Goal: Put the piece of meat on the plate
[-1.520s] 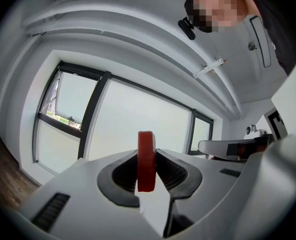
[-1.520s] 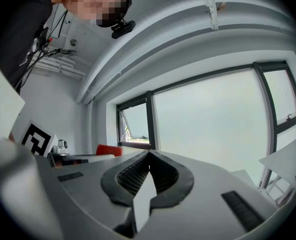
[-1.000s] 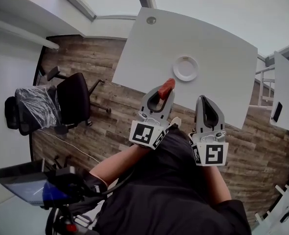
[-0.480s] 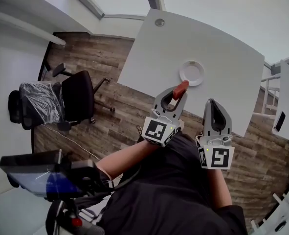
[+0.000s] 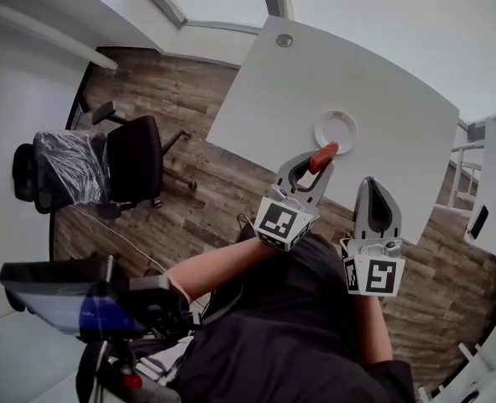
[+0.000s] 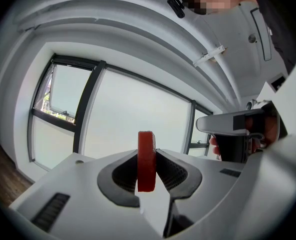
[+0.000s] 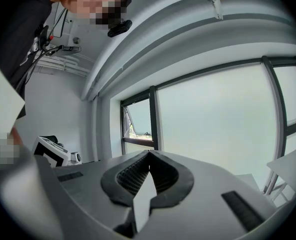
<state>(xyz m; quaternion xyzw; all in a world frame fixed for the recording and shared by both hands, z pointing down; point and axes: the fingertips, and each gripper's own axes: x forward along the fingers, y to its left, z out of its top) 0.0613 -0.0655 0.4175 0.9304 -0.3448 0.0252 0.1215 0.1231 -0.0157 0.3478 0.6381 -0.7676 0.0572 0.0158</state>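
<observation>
A red, flat, oblong piece of meat [image 6: 146,154] is being held on edge between the ribbed pads of the left gripper [image 5: 316,164], the jaws being kept narrow and pressed on its two broad faces. In the head view the meat is being presented with its long axis running out along the gripper's own line, its free end being pointed at the small round white plate [image 5: 336,131] on the white table [image 5: 357,65]. The plate is lying just beyond that free end and a little to the right; the end is being shown right at the plate's near rim, though how high above the table it is being carried cannot be judged. A short push onward along the same line is being called for, it seems, before the meat is lowered. The right gripper [image 5: 373,185] is being kept empty with its jaws together, beside the left and farther from the plate.
</observation>
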